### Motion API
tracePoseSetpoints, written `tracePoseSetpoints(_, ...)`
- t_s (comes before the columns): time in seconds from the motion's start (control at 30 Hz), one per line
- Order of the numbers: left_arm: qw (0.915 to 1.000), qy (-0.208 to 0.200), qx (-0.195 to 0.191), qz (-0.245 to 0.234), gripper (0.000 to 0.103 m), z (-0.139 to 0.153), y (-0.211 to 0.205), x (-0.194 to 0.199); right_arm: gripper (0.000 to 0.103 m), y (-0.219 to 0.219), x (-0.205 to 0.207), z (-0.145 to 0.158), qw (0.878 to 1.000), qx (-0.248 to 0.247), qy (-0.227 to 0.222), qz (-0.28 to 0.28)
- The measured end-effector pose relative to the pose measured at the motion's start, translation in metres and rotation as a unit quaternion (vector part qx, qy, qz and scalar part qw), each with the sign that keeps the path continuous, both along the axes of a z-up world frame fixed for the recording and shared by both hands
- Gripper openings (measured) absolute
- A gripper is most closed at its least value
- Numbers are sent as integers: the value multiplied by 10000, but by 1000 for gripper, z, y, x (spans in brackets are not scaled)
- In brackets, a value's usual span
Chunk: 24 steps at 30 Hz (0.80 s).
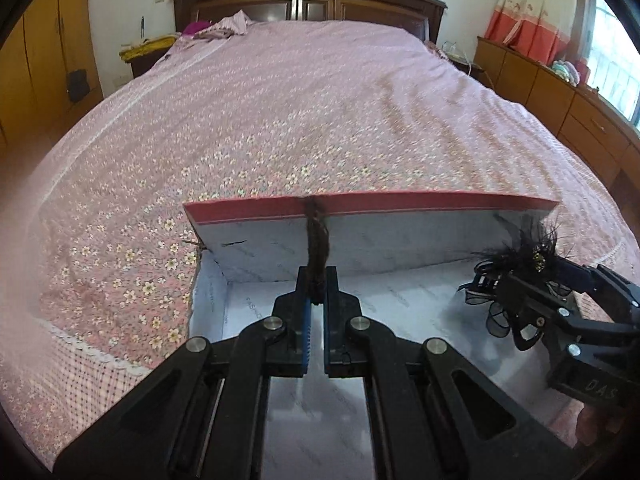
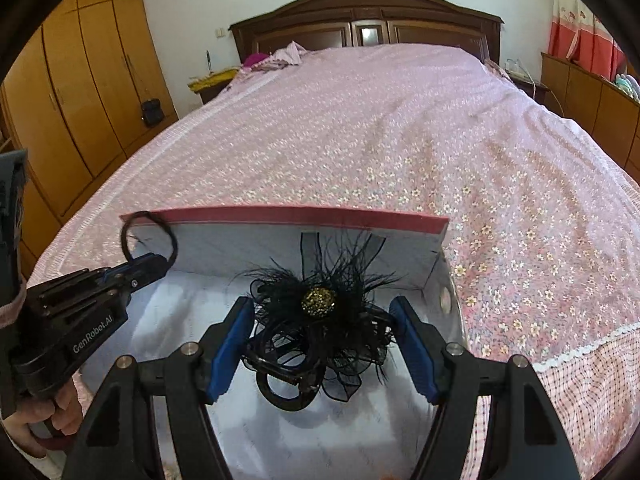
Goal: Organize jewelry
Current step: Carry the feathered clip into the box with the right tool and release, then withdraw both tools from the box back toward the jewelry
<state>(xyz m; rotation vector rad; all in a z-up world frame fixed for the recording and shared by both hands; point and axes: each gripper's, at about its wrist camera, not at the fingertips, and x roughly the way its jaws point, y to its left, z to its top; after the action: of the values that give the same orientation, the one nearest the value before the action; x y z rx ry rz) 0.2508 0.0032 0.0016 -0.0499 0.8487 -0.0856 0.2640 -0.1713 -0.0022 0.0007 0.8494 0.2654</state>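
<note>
Black feathered hair ornament with a gold beaded centre (image 2: 318,312) sits between the right gripper (image 2: 322,340) fingers, over the inside of the box; its mesh loops and a black clip hang just below the fingertips. The blue pads (image 2: 230,344) stand wide on either side of it, feather edges reaching the pads, so the grip looks like a hold on a wide thing, contact on the right pad not fully clear. Dark brown braided hair tie loop (image 1: 318,248) is pinched in the left gripper (image 1: 317,292), fingers clenched tight on it, loop sticking up ahead of the tips and crossing the red rim. In the right wrist view the same loop (image 2: 150,238) curls above the left fingertips, at the box's far left corner.

Both sets of fingers point down into the open cardboard box with red rim and white printed lining (image 1: 400,202), left ones near its back wall, right ones further right. The box rests on a bed with a pink floral bedspread (image 1: 280,120) that stretches ahead of the fingers to a dark wooden headboard (image 1: 308,4). A hand (image 2: 52,412) grips the left handle.
</note>
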Motion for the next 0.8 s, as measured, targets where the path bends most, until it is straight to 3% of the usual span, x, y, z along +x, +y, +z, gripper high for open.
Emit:
tracePoseSetpoints(0.33,9989,471,60,29,0,-22,3,22,72,4,21,-21,9990,-308,298,-119)
tracePoseSetpoints(0.47,9989,455,68,31,0,-22,0,25,72,5,23,-24,9985,-403,327,-158)
tracePoseSetpoints(0.6,9989,443,75,110,28,-21,1,25,77,3,22,-22,9986,-355,316,-213)
tracePoseSetpoints(0.8,9995,296,56,104,36,-12,4,17,79,-3,18,-17,9991,-156,283,-288)
